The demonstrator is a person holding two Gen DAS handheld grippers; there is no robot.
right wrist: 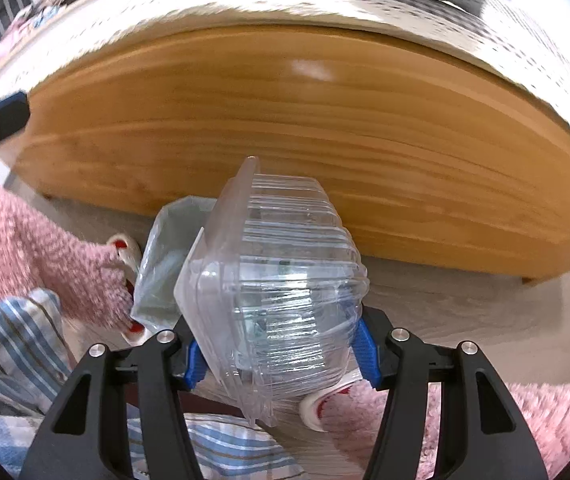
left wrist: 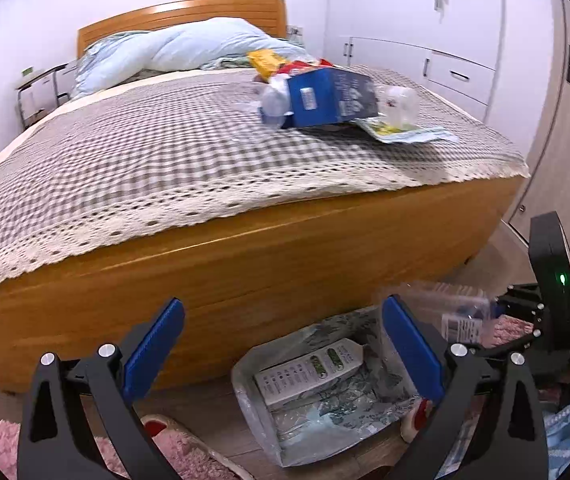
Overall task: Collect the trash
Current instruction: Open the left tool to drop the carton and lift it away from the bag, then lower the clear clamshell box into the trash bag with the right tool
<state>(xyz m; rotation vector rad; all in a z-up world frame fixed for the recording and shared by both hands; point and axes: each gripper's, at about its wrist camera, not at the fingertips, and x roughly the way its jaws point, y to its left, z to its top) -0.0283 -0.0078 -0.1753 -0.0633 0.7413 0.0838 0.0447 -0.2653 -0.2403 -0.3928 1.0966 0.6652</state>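
Here, one wooden bed (left wrist: 245,256) fills both views, its checked cover (left wrist: 165,140) carrying a single pile of trash: one blue carton (left wrist: 331,96), one clear bottle (left wrist: 273,102), one yellow packet (left wrist: 265,62) and one flat printed wrapper (left wrist: 409,132). On the floor at the bed's foot stands one lined bag (left wrist: 253,412) holding one white carton (left wrist: 309,372). Two pink fluffy slippers (right wrist: 45,248) flank it. The right hand-held gripper (right wrist: 277,356) clamps one clear plastic clamshell box (right wrist: 281,280), held above the bag's mouth. The left hand-held gripper (left wrist: 285,344) is spread wide, holding nothing.
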